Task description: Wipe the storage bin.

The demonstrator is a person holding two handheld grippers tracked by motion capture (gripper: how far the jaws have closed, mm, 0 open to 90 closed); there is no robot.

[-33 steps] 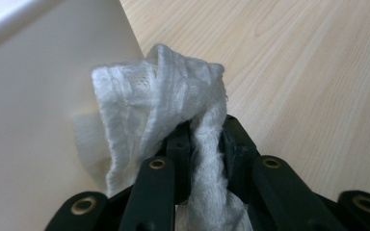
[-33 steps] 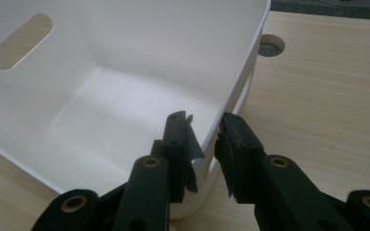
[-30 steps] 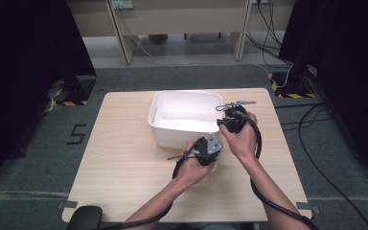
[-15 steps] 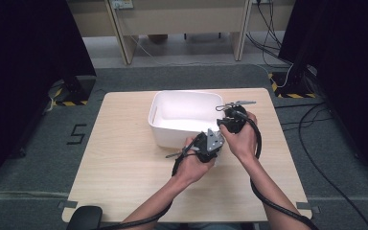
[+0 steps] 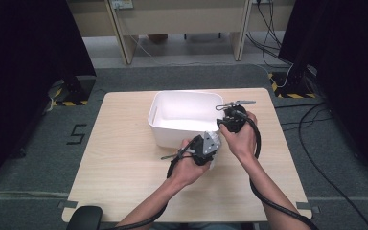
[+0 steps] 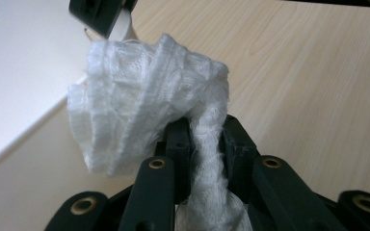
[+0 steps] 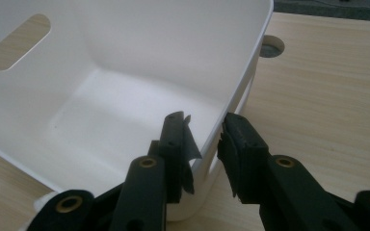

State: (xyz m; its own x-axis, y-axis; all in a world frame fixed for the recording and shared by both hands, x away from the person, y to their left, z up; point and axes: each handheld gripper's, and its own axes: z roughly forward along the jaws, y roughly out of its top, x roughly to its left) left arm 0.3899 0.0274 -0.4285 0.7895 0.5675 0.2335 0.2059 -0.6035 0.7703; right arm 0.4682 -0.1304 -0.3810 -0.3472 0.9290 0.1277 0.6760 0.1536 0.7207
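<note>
- The left hand-held gripper point(image 6: 206, 144) is holding a white knitted cloth point(image 6: 149, 106); its jaws are clamped on a twisted part of the fabric, and the rest is bunching above them.
- The cloth is hanging just beside the near wall of the white rectangular plastic bin point(image 5: 182, 112), above the light wooden worktop point(image 5: 124, 158), not yet inside.
- The right hand-held gripper point(image 7: 204, 139) is waiting with its jaws apart, straddling the bin's rim.
- I judge the cloth is being carried to the bin; next it needs lifting over the rim and releasing.
</note>
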